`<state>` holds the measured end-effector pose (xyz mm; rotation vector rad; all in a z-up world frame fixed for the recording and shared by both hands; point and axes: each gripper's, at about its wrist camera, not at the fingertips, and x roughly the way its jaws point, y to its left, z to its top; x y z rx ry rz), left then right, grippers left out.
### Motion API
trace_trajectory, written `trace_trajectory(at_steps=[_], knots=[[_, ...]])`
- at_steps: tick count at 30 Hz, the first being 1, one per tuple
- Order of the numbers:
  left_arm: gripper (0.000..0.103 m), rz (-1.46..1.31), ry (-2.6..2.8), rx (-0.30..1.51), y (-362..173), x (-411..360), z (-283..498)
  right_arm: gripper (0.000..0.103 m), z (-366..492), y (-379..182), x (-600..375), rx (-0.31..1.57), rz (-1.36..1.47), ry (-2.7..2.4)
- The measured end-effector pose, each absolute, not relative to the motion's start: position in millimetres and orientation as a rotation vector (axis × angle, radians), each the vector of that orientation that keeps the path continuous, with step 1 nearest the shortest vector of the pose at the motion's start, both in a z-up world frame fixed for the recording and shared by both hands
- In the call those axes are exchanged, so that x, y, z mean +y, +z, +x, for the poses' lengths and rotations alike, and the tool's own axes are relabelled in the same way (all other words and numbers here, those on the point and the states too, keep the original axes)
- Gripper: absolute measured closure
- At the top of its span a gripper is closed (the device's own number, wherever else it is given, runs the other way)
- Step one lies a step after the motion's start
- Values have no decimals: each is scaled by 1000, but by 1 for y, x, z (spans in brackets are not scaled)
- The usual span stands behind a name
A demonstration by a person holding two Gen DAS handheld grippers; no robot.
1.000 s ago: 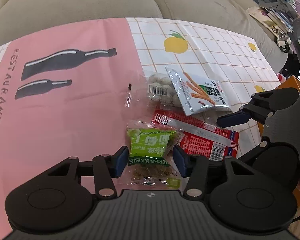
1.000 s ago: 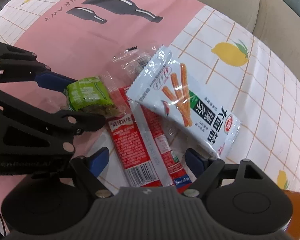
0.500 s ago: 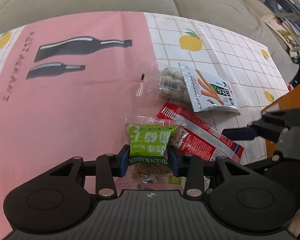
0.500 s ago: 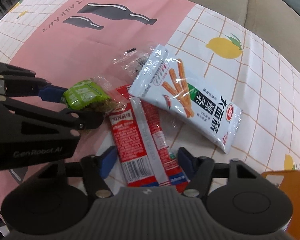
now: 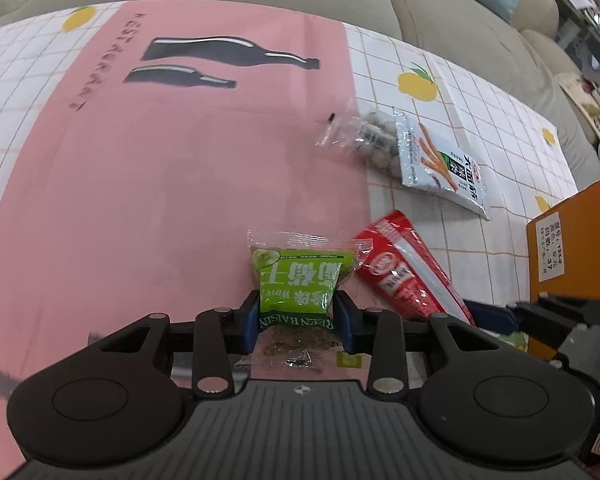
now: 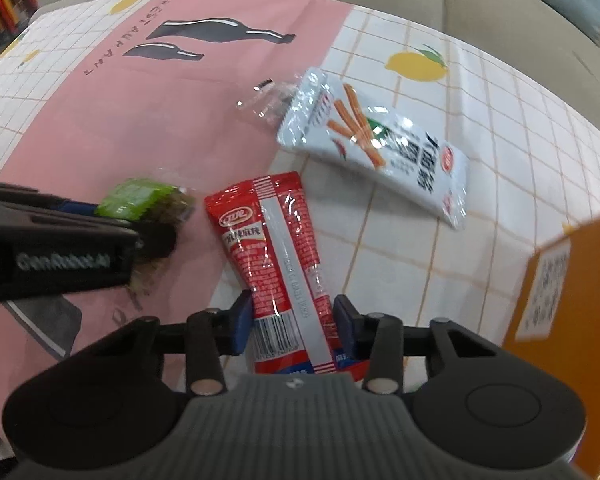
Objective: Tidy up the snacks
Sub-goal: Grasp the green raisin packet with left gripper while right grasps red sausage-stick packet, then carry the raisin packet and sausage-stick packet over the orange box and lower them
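- Low over the tablecloth (image 5: 180,184), the left gripper (image 5: 298,320) clenches one green raisin packet (image 5: 300,284) on the pink panel
- Beside it, the right gripper (image 6: 294,326) grips one red snack packet (image 6: 278,248)
- Farther off: one white stick-snack bag (image 6: 384,148) overlapping one clear packet (image 5: 364,138); one orange box (image 5: 576,256) at right

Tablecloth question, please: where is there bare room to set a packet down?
The pink panel left of the green raisin packet, below the printed bottles, lies bare. It is crowded right: red packet, white packet, orange box.
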<state>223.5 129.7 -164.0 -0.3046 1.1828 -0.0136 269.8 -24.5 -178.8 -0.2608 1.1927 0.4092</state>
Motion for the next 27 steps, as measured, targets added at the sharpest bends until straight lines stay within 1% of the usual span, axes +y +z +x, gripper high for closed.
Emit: trace_trajectory(at_steps=[5, 12, 21, 27], knots=[[62, -329, 18, 1165, -161, 136, 193, 67, 237, -172, -32, 1116, -247, 353], [62, -287, 15, 1133, -141, 129, 156, 68, 198, -141, -49, 1025, -108, 333], [62, -196, -18, 1074, -101, 106, 123, 68, 148, -94, -71, 891, 6, 345], [62, -145, -60, 1017, -71, 85, 108, 69, 122, -66, -104, 843, 116, 338]])
